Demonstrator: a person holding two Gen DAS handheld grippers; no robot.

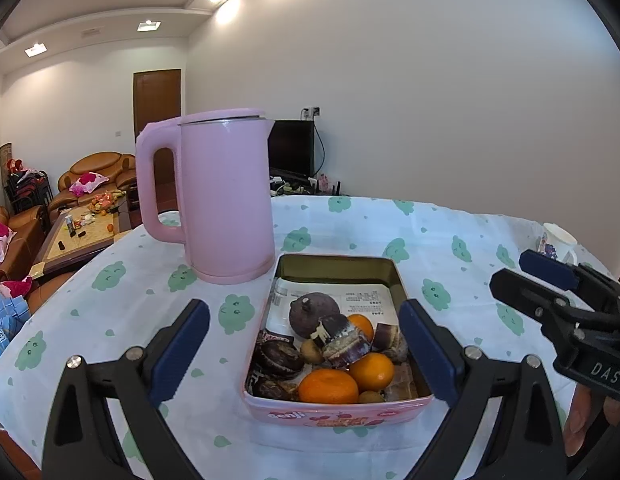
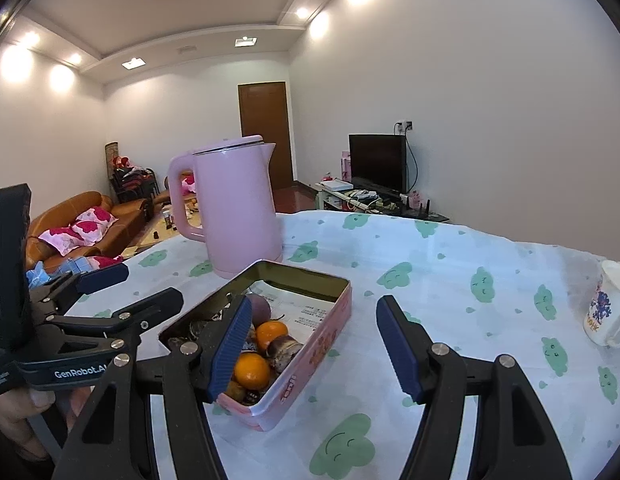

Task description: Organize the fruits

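Now both grippers are hanging released and empty: left gripper (image 1: 306, 354) is framing the pink tin (image 1: 337, 410) of fruit on the tabletop (image 1: 449, 240), right gripper (image 2: 313, 344) is waiting beside.

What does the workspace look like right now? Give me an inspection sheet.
Surface: table under a white cloth with green cloud prints.
Job's things: pink tin holding tangerines and dark fruits.
Clutter: pink kettle behind the tin; printed mug at the table's right edge.
Grippers: left gripper open, straddling the tin; right gripper open, nothing held.
Cables: wall-socket lead behind the TV.
Surroundings: brown sofas, coffee table, door.
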